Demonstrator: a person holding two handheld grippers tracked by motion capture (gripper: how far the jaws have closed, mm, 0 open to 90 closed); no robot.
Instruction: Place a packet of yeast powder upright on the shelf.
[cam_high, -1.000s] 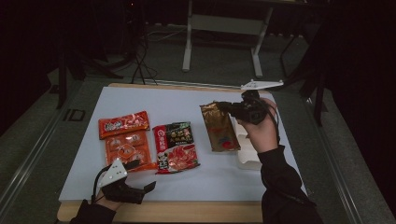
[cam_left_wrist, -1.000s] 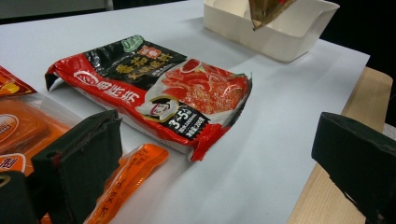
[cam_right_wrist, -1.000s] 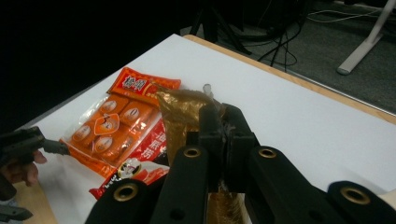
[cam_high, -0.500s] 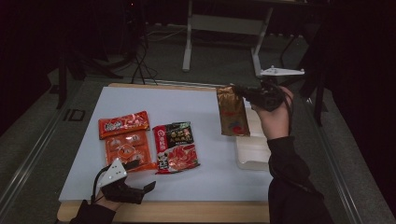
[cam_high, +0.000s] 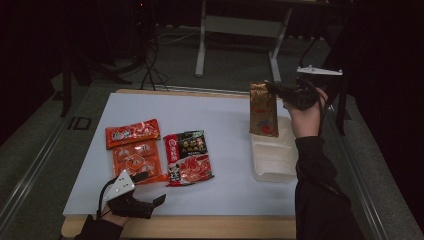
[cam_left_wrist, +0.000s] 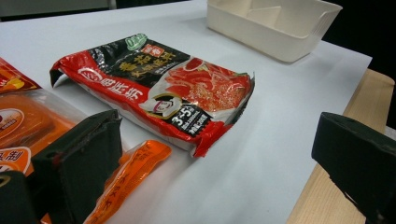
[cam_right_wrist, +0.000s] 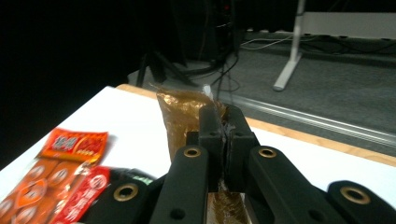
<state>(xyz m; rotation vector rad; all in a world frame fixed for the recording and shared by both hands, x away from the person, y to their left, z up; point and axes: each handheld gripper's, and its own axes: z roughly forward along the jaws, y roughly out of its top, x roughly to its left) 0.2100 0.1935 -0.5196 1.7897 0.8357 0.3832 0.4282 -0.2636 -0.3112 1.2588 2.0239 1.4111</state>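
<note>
So my right gripper (cam_high: 278, 91) has its fingers clamped tight on the top edge of the brown-gold sauce packet (cam_high: 263, 110), which hangs upright in the air above the far end of the white plastic tray (cam_high: 274, 159) at the right side of the desk (cam_high: 225, 120). My left gripper (cam_high: 150, 200) sits low at the near left edge with its fingers spread wide and nothing between them, just beside the orange packet (cam_high: 135, 159). The red-and-black hotpot base packet (cam_left_wrist: 159, 84) lies flat mid-desk, well apart from the tray.
</note>
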